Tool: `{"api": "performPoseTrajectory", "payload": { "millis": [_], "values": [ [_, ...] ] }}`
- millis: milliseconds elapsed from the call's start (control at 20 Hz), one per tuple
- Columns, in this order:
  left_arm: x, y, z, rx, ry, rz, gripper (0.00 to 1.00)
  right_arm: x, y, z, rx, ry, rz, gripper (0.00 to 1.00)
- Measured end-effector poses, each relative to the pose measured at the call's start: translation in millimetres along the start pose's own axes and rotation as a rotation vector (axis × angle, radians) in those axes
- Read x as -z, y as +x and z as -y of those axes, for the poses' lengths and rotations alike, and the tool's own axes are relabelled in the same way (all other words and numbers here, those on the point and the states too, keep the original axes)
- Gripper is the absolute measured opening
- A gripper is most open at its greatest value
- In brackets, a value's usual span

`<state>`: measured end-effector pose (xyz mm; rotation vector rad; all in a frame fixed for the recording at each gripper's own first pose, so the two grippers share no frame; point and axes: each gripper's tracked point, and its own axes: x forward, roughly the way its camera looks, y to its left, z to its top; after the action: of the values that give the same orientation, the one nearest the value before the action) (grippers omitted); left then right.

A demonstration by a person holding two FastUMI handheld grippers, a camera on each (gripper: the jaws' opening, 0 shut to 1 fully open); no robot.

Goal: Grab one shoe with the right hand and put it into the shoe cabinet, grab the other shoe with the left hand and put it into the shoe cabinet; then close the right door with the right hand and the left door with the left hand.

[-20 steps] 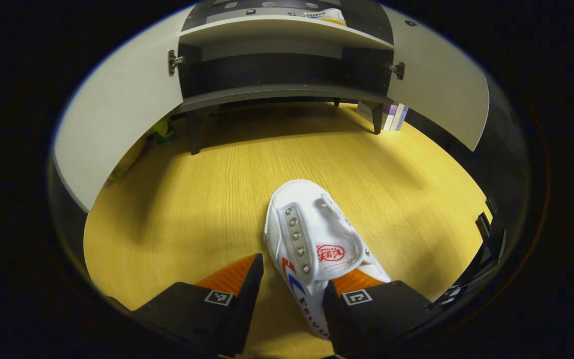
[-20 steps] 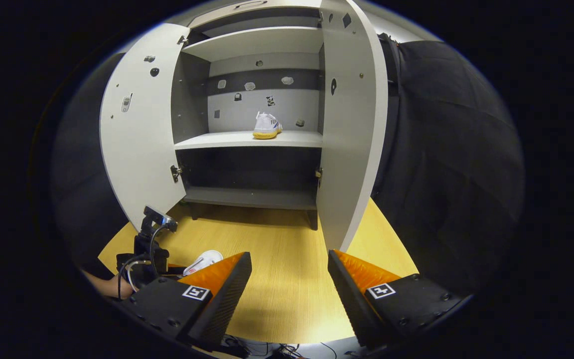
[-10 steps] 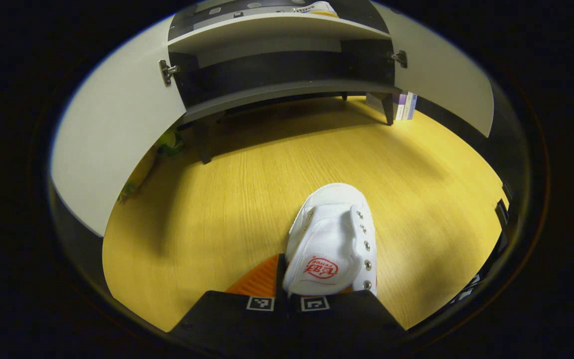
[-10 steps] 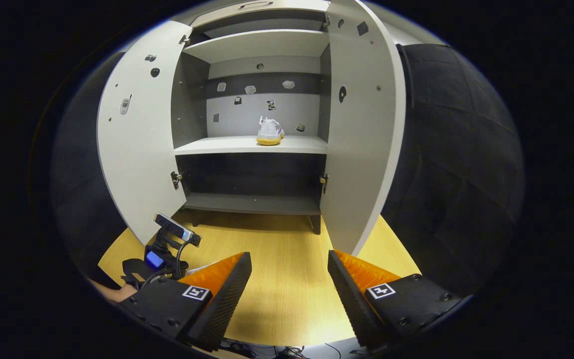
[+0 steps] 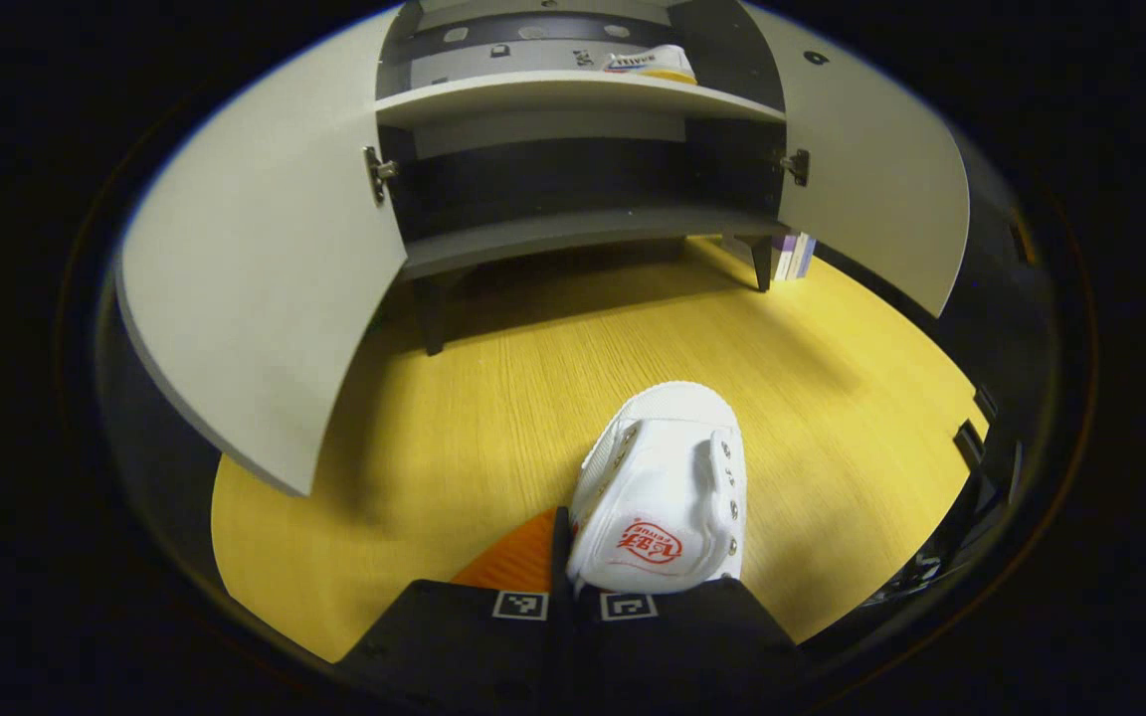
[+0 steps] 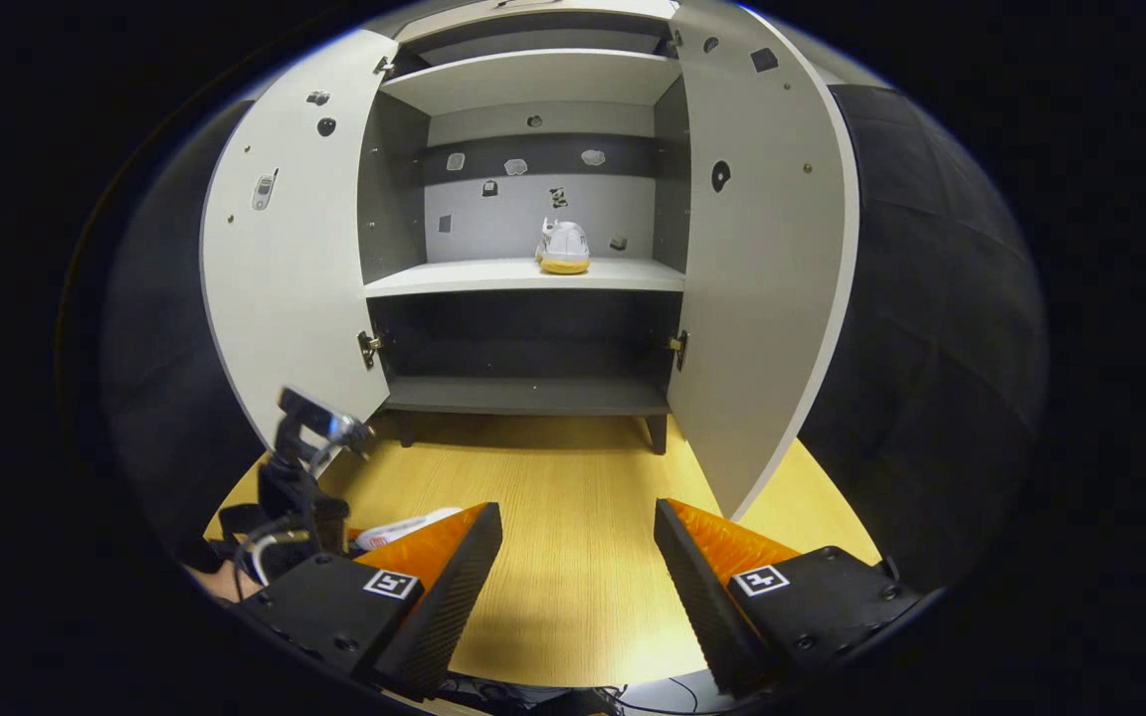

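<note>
left gripper (image 5: pixel 573 587): in the left gripper view the two fingers stand together at 6 o'clock, clamped on the rear part of a white canvas shoe (image 5: pixel 668 487). the shoe's toe points toward 12 o'clock, at the shoe cabinet (image 5: pixel 573 214). the shoe is above the yellow wooden floor (image 5: pixel 493 398); whether its sole touches the floor cannot be told.

right gripper (image 6: pixel 578 587): in the right gripper view the jaws stand apart at 6 o'clock with nothing between them, over the floor in front of the cabinet.

cabinet: in the right gripper view the left door (image 6: pixel 285 268) stands open at 9 o'clock and the right door (image 6: pixel 767 259) stands open at 2 o'clock. a second white shoe (image 6: pixel 563 247) with a yellow sole rests on the middle shelf (image 6: pixel 474 278), right of the shelf's centre. the lower shelf (image 6: pixel 523 396) is dark.

other items: in the right gripper view, at 8 o'clock, the left gripper's body with its camera and cables shows just beside the held shoe. in the left gripper view some books (image 5: pixel 792 257) stand on the floor at 1 o'clock, near the cabinet's right leg.
</note>
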<state>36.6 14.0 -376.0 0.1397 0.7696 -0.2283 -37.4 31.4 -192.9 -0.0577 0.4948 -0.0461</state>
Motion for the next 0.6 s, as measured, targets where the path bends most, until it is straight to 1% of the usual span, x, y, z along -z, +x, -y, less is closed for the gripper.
{"api": "performPoseTrajectory", "payload": {
  "millis": [50, 150, 250, 450, 500, 600],
  "values": [
    [-13, -10, -3, -0.009, -0.009, 0.023, 0.05, -1, 4, 2, -0.006, -0.006, 0.004, 0.98],
    [-43, -28, -5, -0.031, 0.021, 0.065, 0.05, -7, 15, 9, -0.014, -0.028, 0.022, 0.98],
    [-78, -47, -7, -0.074, 0.038, 0.106, 0.05, -13, 25, 15, -0.039, -0.026, 0.027, 0.98],
    [-145, -76, -4, -0.114, -0.043, 0.165, 0.05, -18, 37, 28, -0.089, -0.029, 0.046, 0.98],
    [-162, -79, -6, -0.135, -0.048, 0.176, 0.05, -19, 39, 32, -0.099, -0.033, 0.052, 0.98],
    [-197, -87, -12, -0.178, -0.061, 0.208, 0.05, -18, 39, 33, -0.143, -0.029, 0.06, 0.99]
  ]
}}
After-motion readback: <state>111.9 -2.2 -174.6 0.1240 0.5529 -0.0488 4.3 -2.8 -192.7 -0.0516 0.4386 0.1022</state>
